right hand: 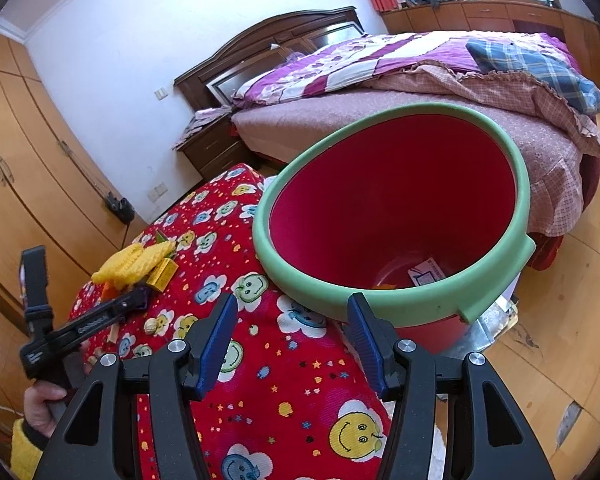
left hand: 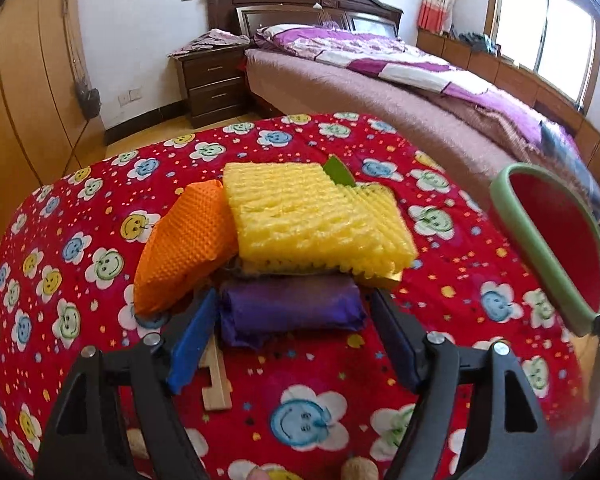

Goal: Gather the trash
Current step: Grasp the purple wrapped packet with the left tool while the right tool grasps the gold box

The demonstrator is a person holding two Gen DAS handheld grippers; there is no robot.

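A purple wrapper (left hand: 292, 312) lies on the red smiley tablecloth (left hand: 80, 232) between the open blue fingers of my left gripper (left hand: 296, 316); whether the fingers touch it I cannot tell. Behind it sit an orange foam net (left hand: 184, 248), a yellow foam net (left hand: 312, 220), a green leaf (left hand: 340, 172) and a gold box (left hand: 384, 278). The red bin with a green rim (right hand: 396, 204) stands tilted at the table's right edge (left hand: 548, 240). My right gripper (right hand: 292, 340) is open and empty just in front of the bin rim. The left gripper (right hand: 100, 316) shows at the trash pile (right hand: 136, 264).
A small wooden piece (left hand: 216, 376) lies under the left gripper. A nut (right hand: 151, 326) rests on the cloth. A bed (right hand: 420, 92) and a nightstand (left hand: 212, 80) stand behind the table. Wardrobes line the left wall. Paper scraps (right hand: 424, 274) lie in the bin.
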